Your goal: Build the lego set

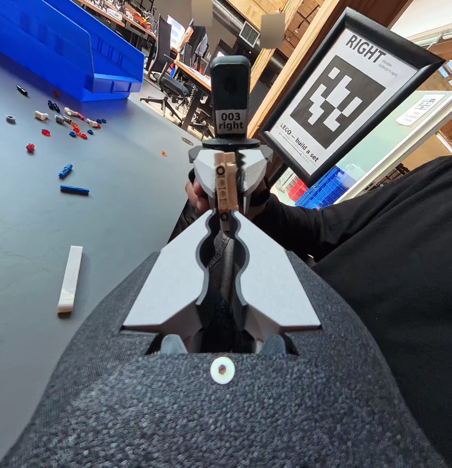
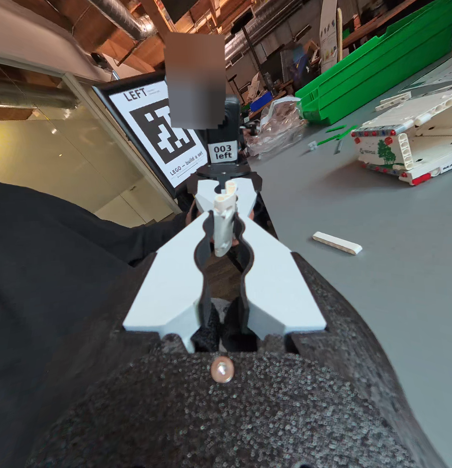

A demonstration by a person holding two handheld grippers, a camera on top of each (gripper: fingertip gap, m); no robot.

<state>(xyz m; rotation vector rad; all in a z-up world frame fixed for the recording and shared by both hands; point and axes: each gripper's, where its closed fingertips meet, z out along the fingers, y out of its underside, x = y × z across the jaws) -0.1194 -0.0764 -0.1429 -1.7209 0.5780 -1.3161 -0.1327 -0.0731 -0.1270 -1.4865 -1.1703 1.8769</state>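
Observation:
My two grippers face each other tip to tip above the table edge, both closed on one small assembly of tan beams [image 1: 223,187] with black pins in its holes. My left gripper [image 1: 223,215] pinches the assembly's near lower end. My right gripper [image 1: 232,163] holds its far upper part. In the right wrist view the right gripper [image 2: 222,215] is shut on the pale beam [image 2: 221,234], and the left gripper [image 2: 227,195] grips the tan end beyond it. A partly built white truck model [image 2: 409,152] lies on the grey table.
A loose long white beam [image 1: 70,278] lies on the table, also in the right wrist view [image 2: 337,246]. Several small red, blue and grey parts [image 1: 67,119], blue pins [image 1: 74,189], a blue bin [image 1: 67,50], green bins [image 2: 371,76], a plastic bag [image 2: 275,126] and framed marker signs [image 1: 346,96] surround the work area. Left tips and right tips are each some 20 cm from the partly built white truck model [image 2: 409,152].

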